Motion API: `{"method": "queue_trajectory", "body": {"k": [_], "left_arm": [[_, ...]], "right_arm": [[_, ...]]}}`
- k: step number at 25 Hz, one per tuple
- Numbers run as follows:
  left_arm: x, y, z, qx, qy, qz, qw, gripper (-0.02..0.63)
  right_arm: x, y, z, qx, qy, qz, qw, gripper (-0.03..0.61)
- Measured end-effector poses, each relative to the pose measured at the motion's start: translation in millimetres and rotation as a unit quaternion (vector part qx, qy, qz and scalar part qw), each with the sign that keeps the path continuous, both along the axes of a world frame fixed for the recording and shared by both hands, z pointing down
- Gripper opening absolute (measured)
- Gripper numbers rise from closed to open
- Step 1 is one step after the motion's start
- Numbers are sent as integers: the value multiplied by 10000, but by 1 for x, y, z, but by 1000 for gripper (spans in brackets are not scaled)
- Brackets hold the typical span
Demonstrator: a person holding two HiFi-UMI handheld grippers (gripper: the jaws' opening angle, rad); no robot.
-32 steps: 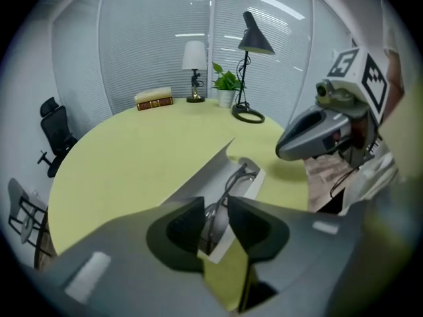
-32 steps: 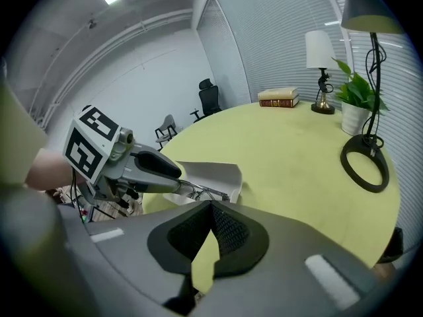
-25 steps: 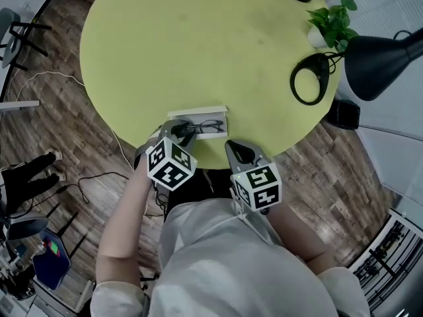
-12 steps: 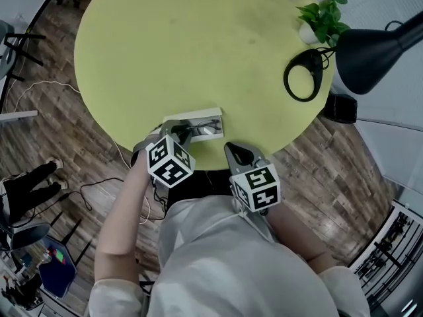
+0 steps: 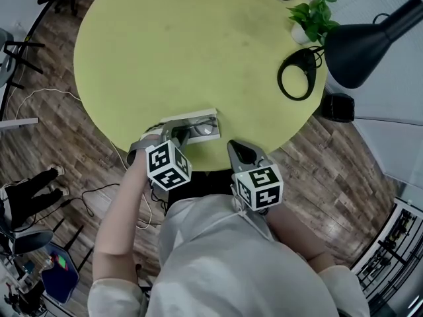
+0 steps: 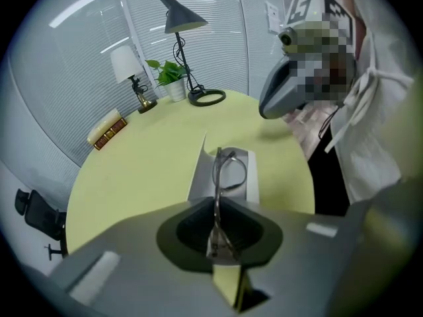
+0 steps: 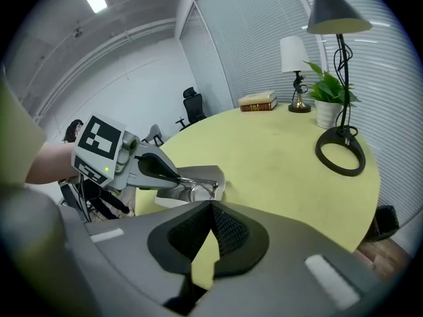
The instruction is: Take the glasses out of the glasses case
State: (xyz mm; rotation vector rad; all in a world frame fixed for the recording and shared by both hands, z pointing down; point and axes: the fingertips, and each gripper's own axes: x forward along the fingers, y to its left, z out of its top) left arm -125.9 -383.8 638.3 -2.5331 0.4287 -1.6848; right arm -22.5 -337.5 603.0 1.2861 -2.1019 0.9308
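An open white glasses case (image 5: 195, 117) lies near the front edge of the round yellow-green table (image 5: 165, 45). Thin dark-framed glasses (image 5: 200, 130) rest in it. My left gripper (image 5: 174, 136) points steeply down at the case's left end. Its jaws have just been closing, and in the left gripper view the pads now pinch the glasses (image 6: 229, 169) edge-on over the case (image 6: 199, 174). My right gripper (image 5: 239, 152) hovers at the table edge right of the case, shut with nothing in it. The right gripper view shows the left gripper (image 7: 173, 176) at the case (image 7: 205, 173).
A black desk lamp (image 5: 367, 35) with a ring base (image 5: 296, 75) stands at the table's right rim, beside a potted plant (image 5: 309, 20). Books (image 6: 106, 128) and a small white-shaded lamp (image 6: 124, 63) sit at the far edge. Cables lie on the wooden floor (image 5: 59, 131).
The left gripper has rolled and its jaws have closed onto the glasses in the case. The right gripper has stayed where it was.
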Motion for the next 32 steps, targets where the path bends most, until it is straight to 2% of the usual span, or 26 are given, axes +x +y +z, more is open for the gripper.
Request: {"method": "queue_trajectory", "body": {"k": [6, 10, 14, 17, 19, 21, 24, 28, 32], "left_arm": [[-2, 1, -16, 100, 88, -86, 9999, 29], [0, 3, -36, 65, 383, -288, 9988, 28], [1, 5, -57, 213, 570, -452, 9971, 28], [1, 2, -76, 397, 795, -762, 9931, 28], [-1, 1, -89, 481, 1068, -1097, 9870, 28], [-5, 2, -104, 541, 1399, -1503, 9772, 28], [-11, 8, -125, 636, 1898, -2125, 9564, 28], [-21, 15, -148, 760, 2495, -2900, 9208, 28], [-24, 22, -166, 875, 3001, -3456, 8848, 28]], "right_arm": [[2, 4, -11, 99, -23, 29, 9999, 0], [2, 7, -20, 203, -29, -8, 9998, 0], [3, 11, -31, 314, -41, -48, 9995, 0], [4, 10, -42, 457, -46, -94, 9989, 0], [3, 8, -50, 563, -39, -123, 9983, 0], [3, 8, -58, 663, -44, -137, 9977, 0], [2, 12, -70, 805, -52, -171, 9966, 0], [1, 13, -89, 1021, -73, -215, 9945, 0], [2, 13, -101, 1193, -98, -218, 9926, 0]]}}
